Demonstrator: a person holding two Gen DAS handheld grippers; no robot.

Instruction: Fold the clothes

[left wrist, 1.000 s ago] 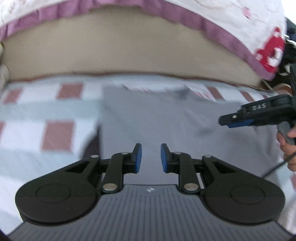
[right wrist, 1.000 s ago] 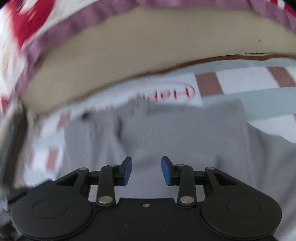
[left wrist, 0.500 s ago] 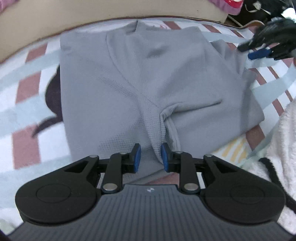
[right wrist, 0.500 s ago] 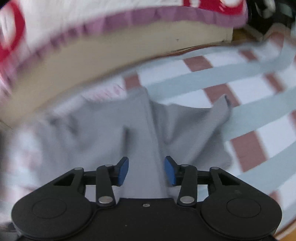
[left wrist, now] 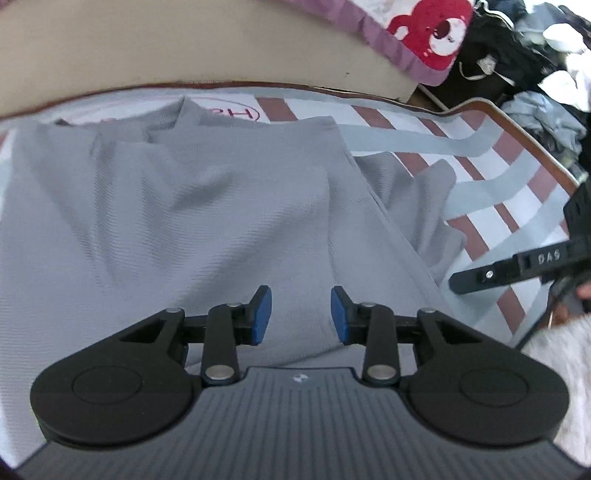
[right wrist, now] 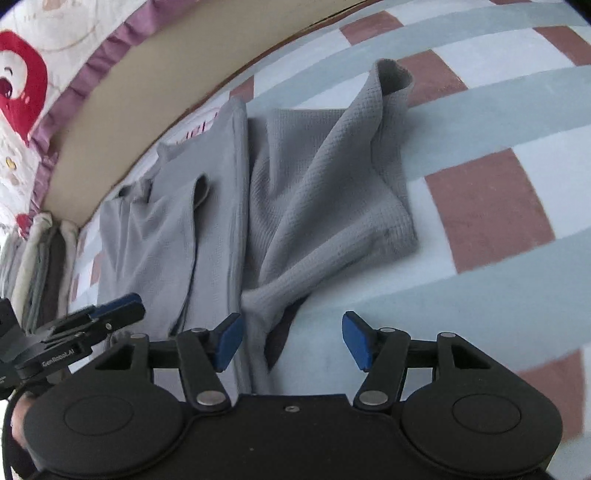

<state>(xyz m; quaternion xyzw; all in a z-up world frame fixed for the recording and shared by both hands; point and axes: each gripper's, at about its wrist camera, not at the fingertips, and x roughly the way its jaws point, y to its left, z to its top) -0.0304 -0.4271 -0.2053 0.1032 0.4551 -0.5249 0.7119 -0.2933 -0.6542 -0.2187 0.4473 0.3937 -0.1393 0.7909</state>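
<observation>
A grey knit shirt [left wrist: 192, 206] lies spread on the checked bed cover, one side folded over its middle. In the right wrist view the shirt [right wrist: 221, 206] shows a folded body and a loose sleeve [right wrist: 332, 184] lying out to the right. My left gripper [left wrist: 301, 314] is open and empty, low over the shirt's near part. My right gripper [right wrist: 291, 339] is open wide and empty, over the shirt's near right edge, where the sleeve meets the body. The right gripper also shows at the right edge of the left wrist view [left wrist: 517, 266], and the left gripper at the left of the right wrist view [right wrist: 96, 321].
The bed cover [right wrist: 498, 206] has red-brown squares and pale blue bands. A beige headboard [left wrist: 184, 48] and a pillow with a red bear [left wrist: 432, 33] lie behind. A stack of folded clothes [right wrist: 33, 258] sits at far left. A clothes pile [left wrist: 535, 55] lies beyond the bed's edge.
Both grippers have swung back over the shirt and opened wider. The right gripper now looks down at the loose sleeve.
</observation>
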